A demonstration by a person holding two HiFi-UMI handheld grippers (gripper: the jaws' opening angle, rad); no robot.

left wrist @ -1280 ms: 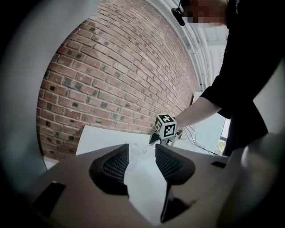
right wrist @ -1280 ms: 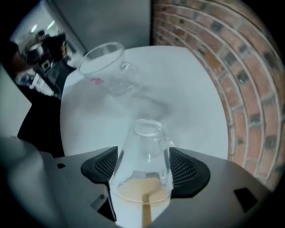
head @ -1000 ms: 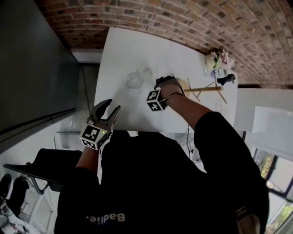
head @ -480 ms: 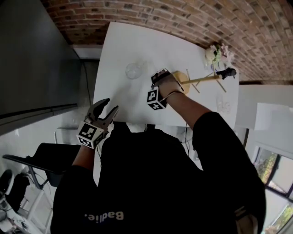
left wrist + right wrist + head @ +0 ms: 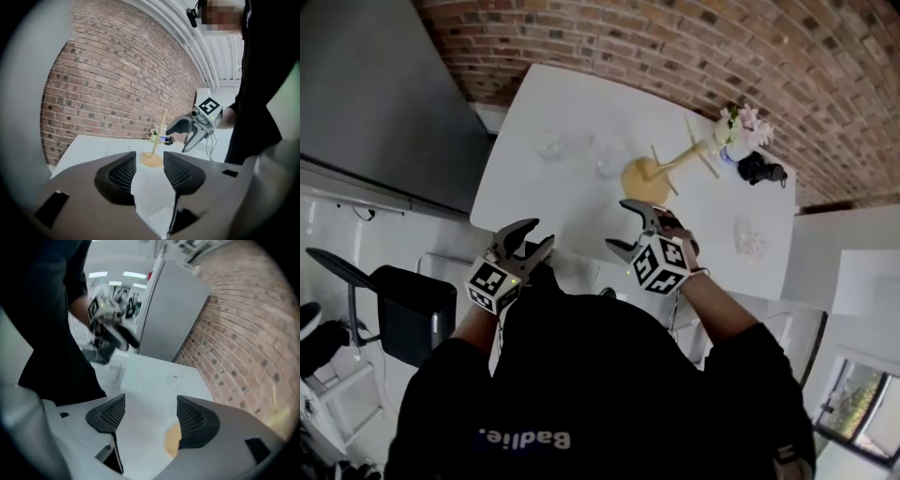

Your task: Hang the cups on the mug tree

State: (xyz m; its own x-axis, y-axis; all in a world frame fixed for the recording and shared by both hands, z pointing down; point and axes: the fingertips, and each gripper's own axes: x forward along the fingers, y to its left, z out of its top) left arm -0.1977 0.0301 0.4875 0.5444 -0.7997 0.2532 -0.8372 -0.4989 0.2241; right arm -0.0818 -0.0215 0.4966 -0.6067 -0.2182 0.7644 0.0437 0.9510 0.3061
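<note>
**Both grippers empty above the near edge of the table**

The left gripper has its jaws partly apart with nothing between them; in its own view the gap frames only the white table and the mug tree beyond. The right gripper is angled down over the table's near edge, its jaws set wider and also empty. In the right gripper view, a yellowish patch beside one pad is probably the tree's round base, though the picture is blurred.

The mug tree stands upright toward the far right part of the table, its pegs bare. Two clear glass cups sit on the tabletop to its left, one just beside the base and the other further left, well apart from both grippers. A small flower vase stands behind the tree, near the brick wall.
</note>
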